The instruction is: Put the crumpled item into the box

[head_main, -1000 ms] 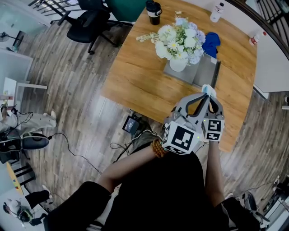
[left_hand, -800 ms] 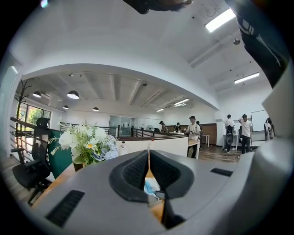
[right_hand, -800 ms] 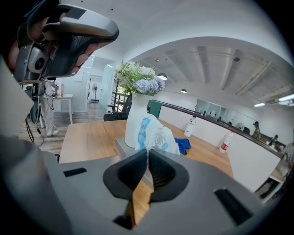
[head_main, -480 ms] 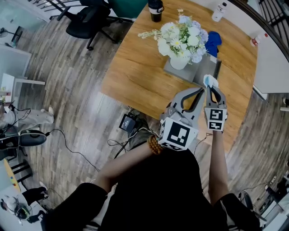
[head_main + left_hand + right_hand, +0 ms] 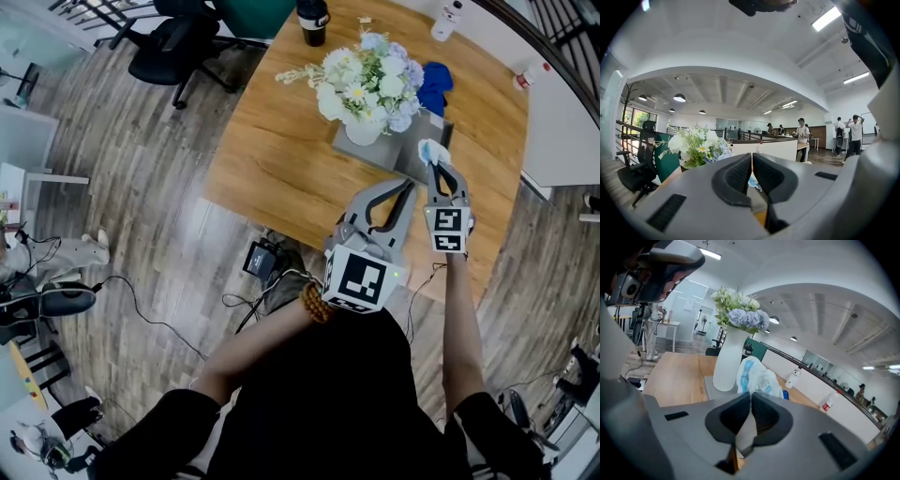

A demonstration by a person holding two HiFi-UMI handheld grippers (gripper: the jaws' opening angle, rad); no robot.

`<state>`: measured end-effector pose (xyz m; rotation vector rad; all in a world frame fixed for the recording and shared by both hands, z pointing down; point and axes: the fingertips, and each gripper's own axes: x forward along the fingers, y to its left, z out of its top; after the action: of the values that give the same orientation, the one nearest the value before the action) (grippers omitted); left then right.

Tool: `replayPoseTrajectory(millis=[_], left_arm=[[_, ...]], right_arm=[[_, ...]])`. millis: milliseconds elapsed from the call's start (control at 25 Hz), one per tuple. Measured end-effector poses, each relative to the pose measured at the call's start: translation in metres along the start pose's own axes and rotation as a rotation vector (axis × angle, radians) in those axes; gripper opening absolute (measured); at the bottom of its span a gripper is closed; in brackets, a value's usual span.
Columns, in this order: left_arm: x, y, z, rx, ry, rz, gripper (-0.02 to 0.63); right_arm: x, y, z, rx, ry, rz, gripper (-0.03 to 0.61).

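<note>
Right gripper view: right gripper [image 5: 750, 395] pinches wad [image 5: 759, 375] at jaw tips, raised over box [image 5: 405, 161] toward tabletop's [image 5: 281, 159] right edge, presumably for dropping; left gripper [image 5: 751, 161] clenched, empty, out of the way.

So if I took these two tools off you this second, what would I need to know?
Right gripper: fingers shut on the crumpled item, a white and blue wrapper, held up off the table.
Left gripper: fingers shut, nothing in them, close beside the right one.
Box: grey and shallow, on the wooden table; the vase of flowers stands on it.
Done: the item is picked up and, in the head view, looks to be over the box's near part.
Left: lower it into the box, open the right fingers, pull clear.
</note>
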<state>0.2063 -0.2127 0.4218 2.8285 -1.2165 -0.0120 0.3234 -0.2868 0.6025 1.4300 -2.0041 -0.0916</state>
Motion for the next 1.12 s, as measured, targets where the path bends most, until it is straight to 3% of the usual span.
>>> replayPoseTrajectory(millis=[280,640,1120], left_arm=[[-0.002,0.011,0.0,0.04,-0.006,0.014,0.026],[0.002,0.014,-0.005,0.029,0.042,0.014,0.026],[0.005,0.032,-0.017,0.017,0.085,0.035,0.026]], right_arm=[[0.02,-0.015,-0.009,-0.016,0.02,-0.012,0.02],[0.045,-0.038,-0.023,-0.042,0.065,-0.008,0.023],[0.099,-0.041,-0.062,0.026,0.169,0.033,0.031]])
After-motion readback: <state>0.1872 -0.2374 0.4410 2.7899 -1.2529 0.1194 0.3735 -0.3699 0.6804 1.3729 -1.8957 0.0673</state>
